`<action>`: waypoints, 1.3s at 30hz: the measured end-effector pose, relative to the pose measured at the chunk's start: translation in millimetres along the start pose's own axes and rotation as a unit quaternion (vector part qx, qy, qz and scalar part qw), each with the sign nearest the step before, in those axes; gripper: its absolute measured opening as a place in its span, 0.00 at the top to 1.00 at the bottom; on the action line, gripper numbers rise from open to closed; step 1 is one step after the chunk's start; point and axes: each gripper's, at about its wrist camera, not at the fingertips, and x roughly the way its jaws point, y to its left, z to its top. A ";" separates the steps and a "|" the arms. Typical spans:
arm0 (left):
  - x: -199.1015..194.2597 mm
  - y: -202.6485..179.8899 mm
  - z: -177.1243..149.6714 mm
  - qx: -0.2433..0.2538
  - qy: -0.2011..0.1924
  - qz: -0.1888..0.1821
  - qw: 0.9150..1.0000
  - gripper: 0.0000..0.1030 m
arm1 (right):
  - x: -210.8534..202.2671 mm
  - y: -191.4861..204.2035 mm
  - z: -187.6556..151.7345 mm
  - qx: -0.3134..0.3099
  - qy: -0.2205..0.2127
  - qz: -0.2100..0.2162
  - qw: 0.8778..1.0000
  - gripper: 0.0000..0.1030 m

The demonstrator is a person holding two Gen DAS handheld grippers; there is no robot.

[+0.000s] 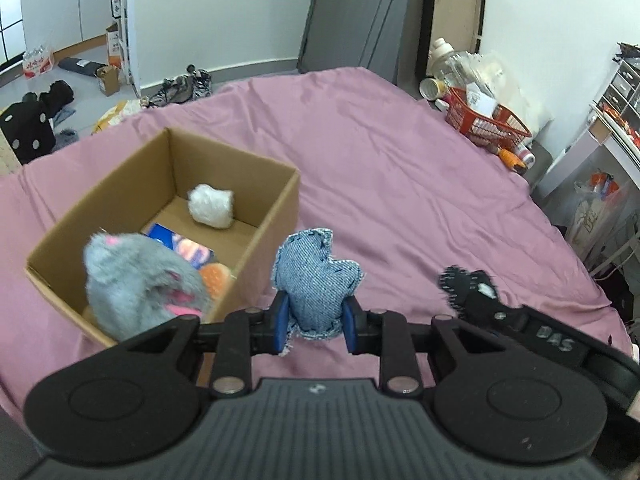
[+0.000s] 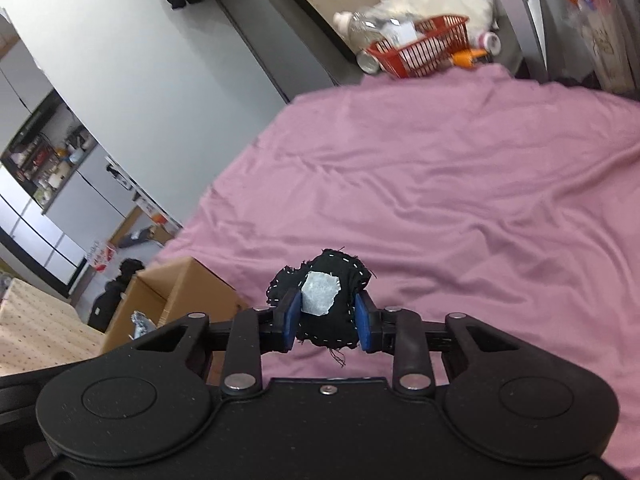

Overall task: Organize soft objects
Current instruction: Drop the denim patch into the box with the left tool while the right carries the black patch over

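Fingers (image 1: 282, 322) pinch denim pillow (image 1: 316, 280); cardboard box (image 1: 256, 248) holds grey plush (image 1: 140, 284).

Pale letters "DAS" — on the right gripper (image 1: 556, 344) body.

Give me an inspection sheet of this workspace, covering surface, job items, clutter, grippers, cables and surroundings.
Surface: pink bedsheet, wrinkled.
Job's things: open cardboard box on the sheet, holding a white fluffy ball, a grey plush toy, an orange soft item and a printed packet.
Clutter: red basket with bottles and bags at the far edge.
Grippers: left gripper shut on a denim pouch; right gripper shut on a black pouch with a grey patch.
Cables: nothing seen.
Surroundings: shoes and boxes on the floor, drawer shelf at right.
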 end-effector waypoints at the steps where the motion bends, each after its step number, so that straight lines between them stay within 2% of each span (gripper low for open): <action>1: -2.2 2.9 1.4 -0.001 -0.003 0.003 1.000 0.74 | -3.7 2.4 1.2 0.000 -0.006 0.005 1.000 0.72; 13: -27.1 30.9 21.2 -0.013 -0.036 0.014 0.999 0.74 | -16.1 31.6 6.5 -0.011 -0.036 0.056 0.998 0.72; 30: -30.7 77.1 47.5 -0.043 -0.032 0.021 0.998 0.74 | 0.3 76.6 -6.7 -0.012 -0.040 0.097 0.994 0.72; 39: -23.2 108.2 67.8 -0.052 -0.027 0.019 0.998 0.74 | 18.4 103.3 -20.1 -0.038 -0.030 0.106 0.993 0.72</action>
